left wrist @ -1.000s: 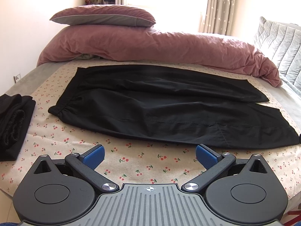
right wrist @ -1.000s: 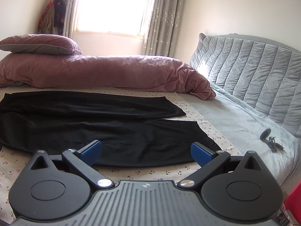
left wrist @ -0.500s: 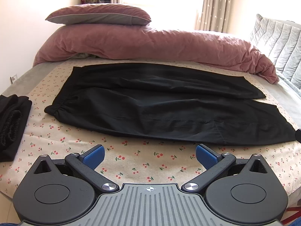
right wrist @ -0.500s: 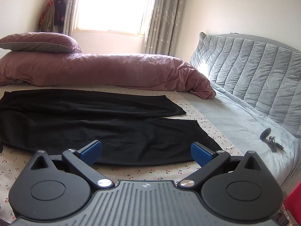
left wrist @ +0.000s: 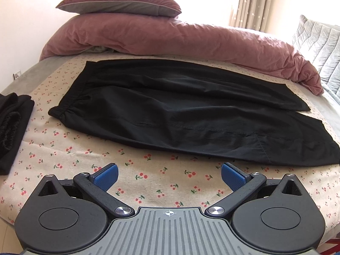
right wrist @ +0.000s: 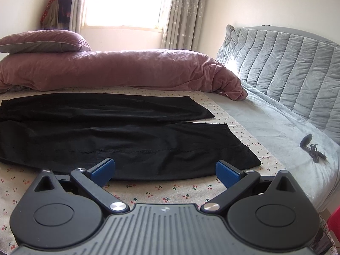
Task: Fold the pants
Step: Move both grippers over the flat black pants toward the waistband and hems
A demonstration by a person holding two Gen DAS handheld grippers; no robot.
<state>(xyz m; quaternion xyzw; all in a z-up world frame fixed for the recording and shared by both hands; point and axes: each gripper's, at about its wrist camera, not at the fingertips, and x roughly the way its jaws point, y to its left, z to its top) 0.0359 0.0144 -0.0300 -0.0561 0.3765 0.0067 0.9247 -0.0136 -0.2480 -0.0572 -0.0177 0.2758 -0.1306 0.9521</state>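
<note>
Cherry-print sheet point(left wrist: 148, 178) covers the bed directly beneath and ahead of the claw. Folded black garment point(left wrist: 10, 127) lies at far left of the claw, on the sheet's edge. Mauve duvet point(left wrist: 180, 40), bunched lengthwise, sits well ahead; a mauve pillow point(left wrist: 119, 4) rests on its left end. Grey quilted headboard point(right wrist: 286, 68) stands to the right. Small dark clip object point(right wrist: 312, 148) lies on the grey blanket point(right wrist: 276, 127), right of the claw. Curtains point(right wrist: 178, 12) flank a bright window point(right wrist: 125, 2) beyond.

1. The folded black garment point(left wrist: 11, 125) runs off the left wrist view's left edge.
2. The black pants point(right wrist: 110, 133) have their waistband end cut off by the right wrist view's left edge.
3. A small dark object point(right wrist: 311, 147) on the grey sheet is too small to identify.
4. The red item point(right wrist: 333, 223) at the lower right edge is mostly cropped.
</note>
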